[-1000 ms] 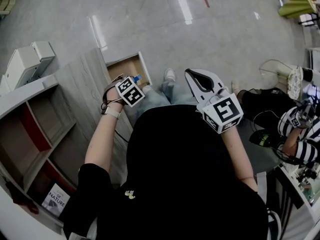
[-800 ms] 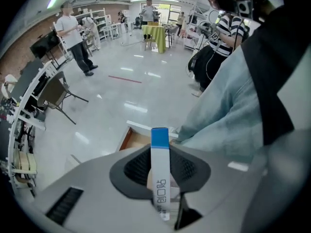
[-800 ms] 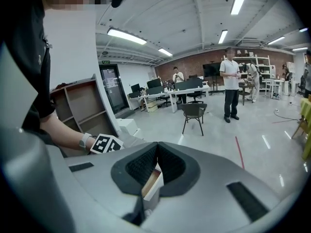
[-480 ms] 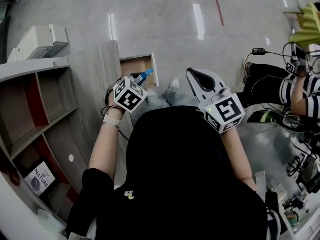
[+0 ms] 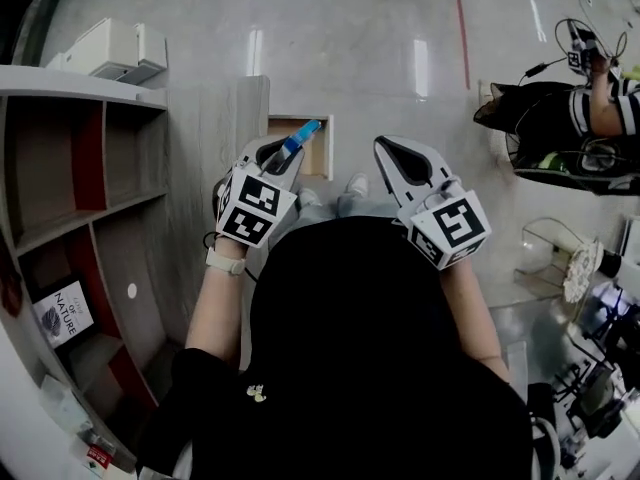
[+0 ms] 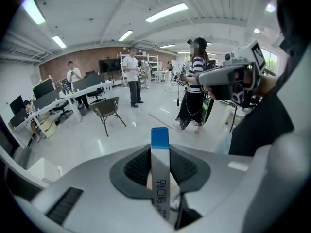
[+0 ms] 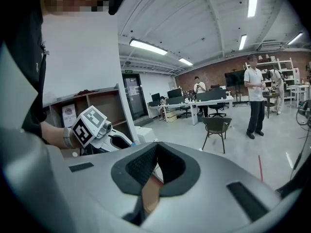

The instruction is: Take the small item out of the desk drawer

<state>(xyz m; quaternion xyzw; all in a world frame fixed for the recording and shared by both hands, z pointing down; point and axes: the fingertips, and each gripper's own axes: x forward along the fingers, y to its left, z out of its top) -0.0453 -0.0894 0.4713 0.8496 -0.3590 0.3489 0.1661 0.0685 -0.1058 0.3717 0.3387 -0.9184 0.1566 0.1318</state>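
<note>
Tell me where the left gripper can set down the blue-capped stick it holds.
The grey desk top, between the shelf unit and the open drawer, looks bare. The drawer's visible floor looks bare too. Crowded: the low shelf holding a book.

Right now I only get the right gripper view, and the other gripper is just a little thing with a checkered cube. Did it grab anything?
Observer: Yes. The left gripper is shut on a thin white stick with a blue cap.
Operator: Is the drawer open?
Observer: Yes. The head view shows the drawer pulled out, with its wooden inside showing.
Operator: Where is the stick from the drawer?
Observer: Seen from above, the blue cap shows against the drawer's opening. How high above it, I cannot tell.
</note>
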